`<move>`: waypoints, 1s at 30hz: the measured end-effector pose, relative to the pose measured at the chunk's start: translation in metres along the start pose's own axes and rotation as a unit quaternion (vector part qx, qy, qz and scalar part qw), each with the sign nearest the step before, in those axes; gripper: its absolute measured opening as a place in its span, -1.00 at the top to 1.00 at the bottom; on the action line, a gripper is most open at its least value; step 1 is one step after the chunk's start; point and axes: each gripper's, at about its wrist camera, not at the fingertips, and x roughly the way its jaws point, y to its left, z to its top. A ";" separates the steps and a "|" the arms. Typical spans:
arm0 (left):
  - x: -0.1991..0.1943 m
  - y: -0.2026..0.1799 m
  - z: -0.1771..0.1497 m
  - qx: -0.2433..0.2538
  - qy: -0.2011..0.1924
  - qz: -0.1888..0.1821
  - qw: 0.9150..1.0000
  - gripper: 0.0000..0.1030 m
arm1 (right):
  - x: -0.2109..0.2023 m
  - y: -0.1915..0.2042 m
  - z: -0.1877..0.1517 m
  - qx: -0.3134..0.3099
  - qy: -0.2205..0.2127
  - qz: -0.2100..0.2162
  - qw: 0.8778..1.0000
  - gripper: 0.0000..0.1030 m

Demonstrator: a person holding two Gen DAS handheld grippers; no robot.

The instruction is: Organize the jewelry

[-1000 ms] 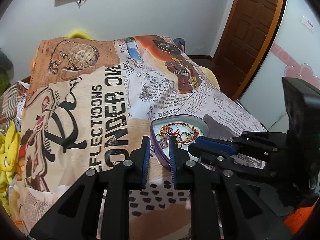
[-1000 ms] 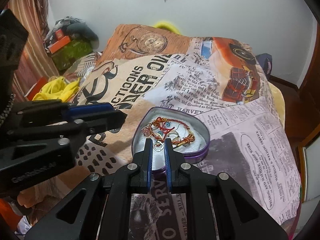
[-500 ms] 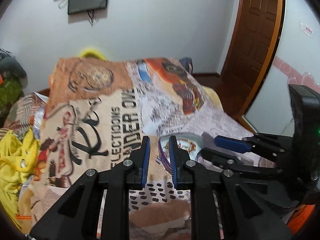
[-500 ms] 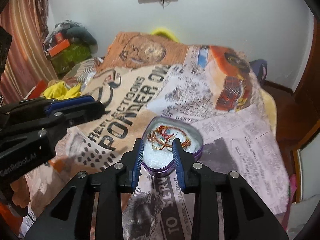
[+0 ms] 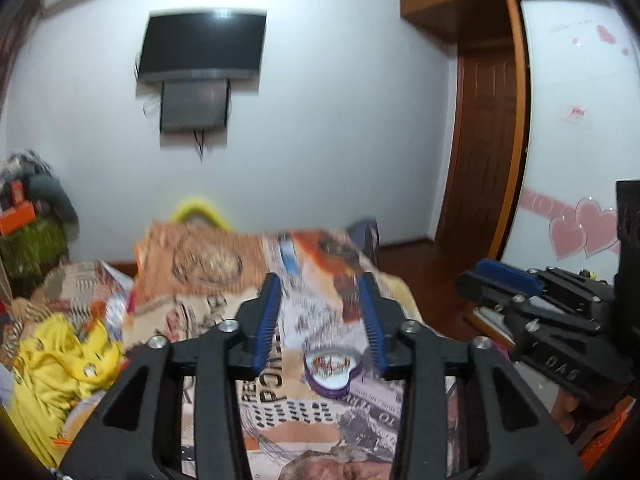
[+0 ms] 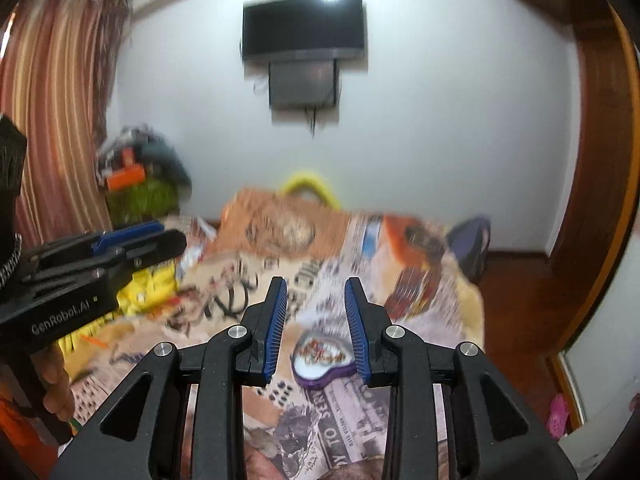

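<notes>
A heart-shaped purple tin (image 5: 332, 368) with red and gold jewelry (image 5: 329, 361) in it lies on the printed bedspread; it also shows in the right wrist view (image 6: 322, 360). My left gripper (image 5: 320, 316) is open and empty, raised well above and behind the tin. My right gripper (image 6: 316, 320) is open and empty too, also high above the tin. Each gripper shows at the side of the other's view: the right one (image 5: 520, 292) and the left one (image 6: 128, 244).
The bed (image 6: 240, 280) has a newspaper-print cover. Yellow cloth (image 5: 60, 360) lies at its left. A wall television (image 6: 304, 28) hangs at the back, a wooden door (image 5: 484, 148) stands at the right, striped curtains (image 6: 52, 120) at the left.
Both grippers have pulled up and back from the tin and opened wide. The tin now looks small and far below. The views are blurred from motion.
</notes>
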 end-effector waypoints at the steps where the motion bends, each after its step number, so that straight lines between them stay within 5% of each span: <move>1: -0.012 -0.003 0.002 0.003 -0.014 0.003 1.000 0.06 | -0.012 0.002 0.003 0.000 -0.016 -0.004 1.000 0.47; 4: -0.040 -0.010 0.006 0.009 -0.049 0.012 0.999 -0.10 | -0.051 0.008 0.011 0.002 -0.069 -0.018 0.997 0.30; 8: -0.073 -0.017 0.006 0.013 -0.091 0.025 0.995 -0.74 | -0.094 0.019 0.014 0.002 -0.145 -0.050 0.988 -0.06; 11: -0.088 -0.018 0.003 0.010 -0.114 0.038 0.993 -0.99 | -0.113 0.027 0.013 0.001 -0.177 -0.066 0.982 -0.41; 14: -0.095 -0.016 0.001 0.008 -0.115 0.044 0.992 -0.99 | -0.118 0.032 0.009 0.007 -0.197 -0.083 0.977 -0.83; 17: -0.097 -0.015 -0.002 0.004 -0.110 0.048 0.993 -0.99 | -0.115 0.036 0.006 0.010 -0.207 -0.103 0.973 -1.00; 30: -0.098 -0.011 -0.011 -0.005 -0.100 0.056 0.993 -0.99 | -0.117 0.031 -0.007 0.015 -0.184 -0.124 0.975 -1.00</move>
